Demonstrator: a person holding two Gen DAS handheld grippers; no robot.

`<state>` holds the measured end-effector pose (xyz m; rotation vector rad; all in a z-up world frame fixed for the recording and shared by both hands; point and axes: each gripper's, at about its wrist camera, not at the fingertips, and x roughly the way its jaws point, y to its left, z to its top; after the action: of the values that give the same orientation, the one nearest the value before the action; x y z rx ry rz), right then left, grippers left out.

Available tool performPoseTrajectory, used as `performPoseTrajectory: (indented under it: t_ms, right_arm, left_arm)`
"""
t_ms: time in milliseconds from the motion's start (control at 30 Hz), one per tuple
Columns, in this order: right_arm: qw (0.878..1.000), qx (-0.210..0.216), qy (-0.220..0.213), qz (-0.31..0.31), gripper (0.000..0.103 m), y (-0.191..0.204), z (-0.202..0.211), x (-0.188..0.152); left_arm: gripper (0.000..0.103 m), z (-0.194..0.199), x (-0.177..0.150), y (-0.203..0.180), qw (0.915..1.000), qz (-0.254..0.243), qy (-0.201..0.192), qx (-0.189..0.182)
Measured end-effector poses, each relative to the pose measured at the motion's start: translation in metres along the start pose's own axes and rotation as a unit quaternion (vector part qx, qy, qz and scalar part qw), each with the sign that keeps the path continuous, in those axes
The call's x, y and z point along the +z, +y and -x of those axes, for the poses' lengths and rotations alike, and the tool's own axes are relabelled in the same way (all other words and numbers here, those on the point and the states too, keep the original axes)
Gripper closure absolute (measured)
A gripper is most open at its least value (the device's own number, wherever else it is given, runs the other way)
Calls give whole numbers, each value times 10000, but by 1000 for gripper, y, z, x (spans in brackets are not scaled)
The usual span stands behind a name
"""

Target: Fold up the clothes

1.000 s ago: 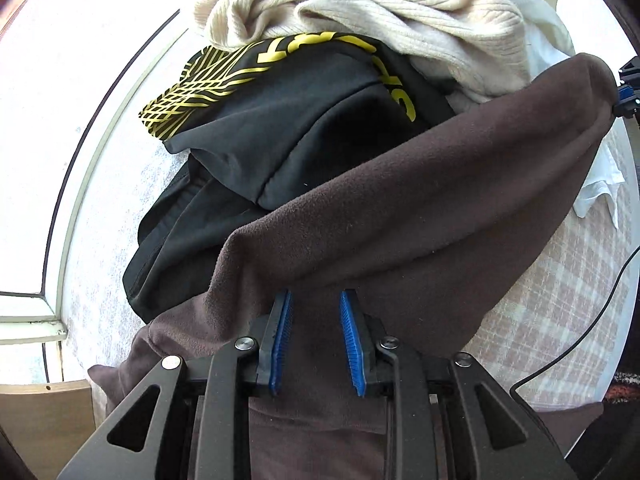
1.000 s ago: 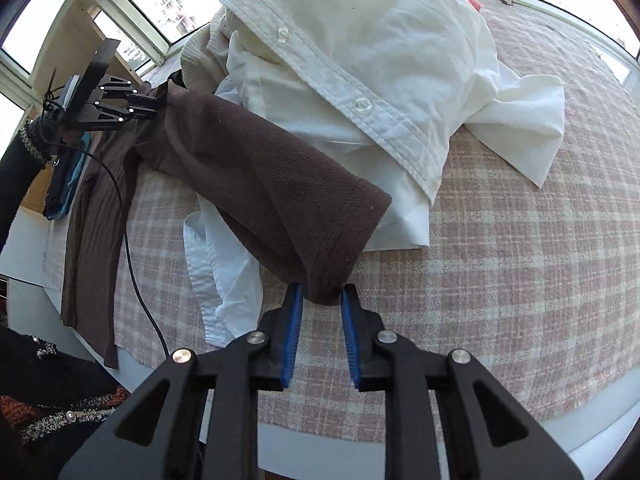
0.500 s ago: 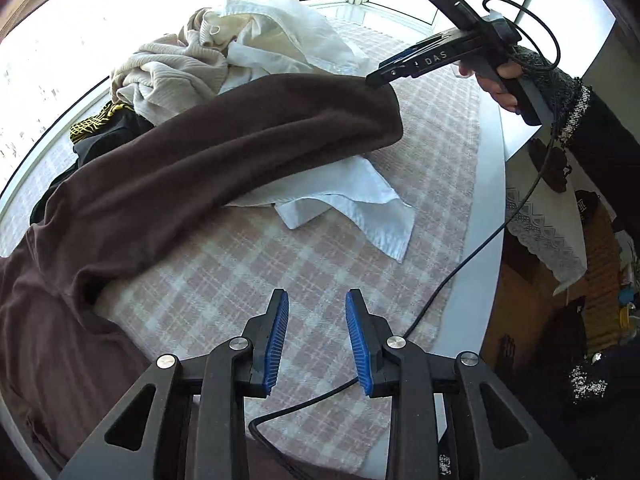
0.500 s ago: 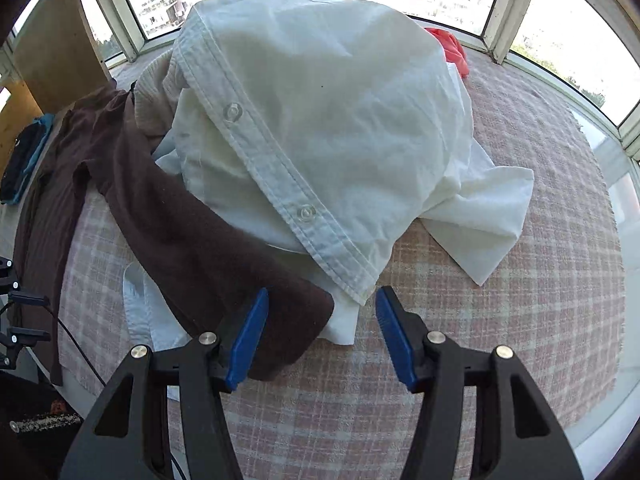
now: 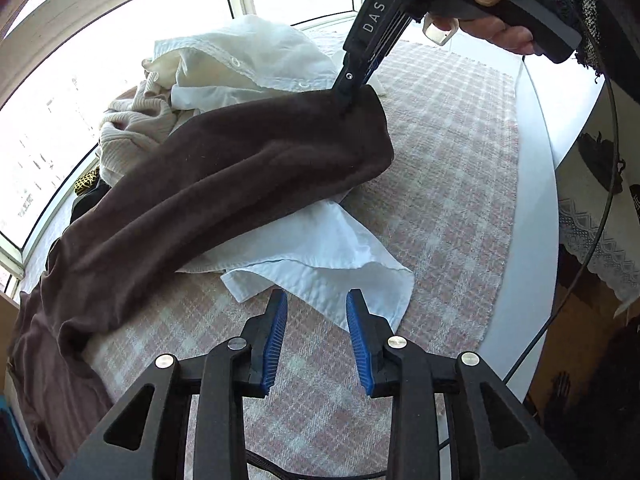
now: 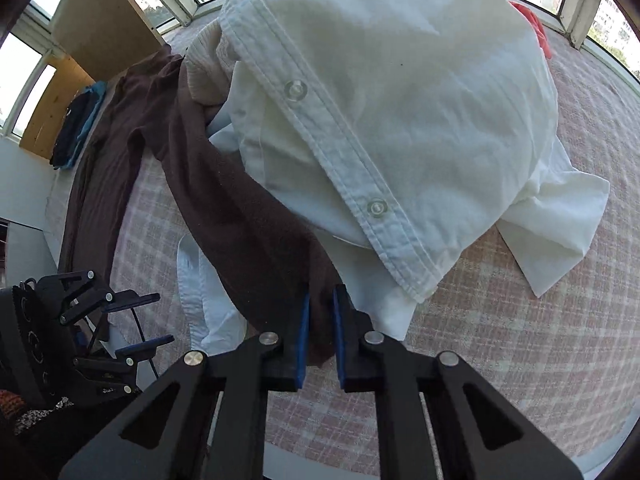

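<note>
Right tool (image 6: 319,332) clamped on the cuff end of the brown garment (image 6: 224,200), blue pads tight on the fabric, pointing steeply down at the table. In the left wrist view the same right tool (image 5: 349,98) grips the top edge of the brown garment (image 5: 224,184) and lifts it off the pile; a hand (image 5: 494,16) holds its handle, knit sleeve at the wrist.

Left tool (image 5: 316,340) apart, nothing between the pads, hovering above the checked tablecloth (image 5: 448,200). Just ahead of its tips lies a corner of the white shirt (image 5: 320,260). In the right wrist view the left tool (image 6: 136,320) sits low to the left of the right tool, fingers apart and empty.

Brown garment runs from the right tool's pads back and to the left across the table, long body trailing toward the table's far left edge. It drapes over part of the white shirt (image 6: 400,100), which is heaped right in front of the right tool, button placket facing it. Cream knit sweater (image 5: 132,128) behind the brown garment, black-and-yellow garment (image 5: 86,190) partly hidden beside it. Red item (image 6: 534,28) beyond the white heap. Black cable (image 5: 592,240) hangs off the table's right side.
</note>
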<state>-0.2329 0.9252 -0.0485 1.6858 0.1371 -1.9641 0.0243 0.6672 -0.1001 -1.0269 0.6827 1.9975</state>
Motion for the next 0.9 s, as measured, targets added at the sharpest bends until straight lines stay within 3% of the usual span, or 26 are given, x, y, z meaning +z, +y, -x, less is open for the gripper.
performPoseTrajectory:
  t_ms: [133, 233, 300, 400, 500, 667, 800, 900]
  right_arm:
    - [9965, 735, -267, -280, 96, 16, 19, -8]
    - [9846, 1532, -336, -771, 96, 27, 23, -14]
    - [9768, 1843, -345, -1036, 96, 39, 19, -17]
    - [9700, 1955, -349, -1401, 95, 51, 10, -16]
    - [9659, 2021, -355, -1580, 95, 67, 2, -14]
    - [9768, 1575, -321, -1414, 95, 86, 4, -9]
    - [9709, 1897, -201, -1448, 95, 97, -2, -8]
    - [9690, 2019, -137, -1417, 94, 106, -5, -6]
  left_arm:
    - [73, 3, 1, 23, 9983, 530, -152, -200]
    - [72, 18, 3, 43, 9919, 1091, -486, -426]
    - [68, 29, 7, 49, 9878, 1270, -754, -493]
    - [62, 40, 11, 51, 9839, 1369, -1044, -485]
    - [60, 41, 4, 63, 9786, 1646, -1062, -628]
    - [60, 44, -6, 82, 9645, 2203, -1031, -1026]
    - [56, 51, -12, 86, 9674, 2157, -1111, -724]
    - [57, 45, -13, 90, 9656, 2209, -1071, -862]
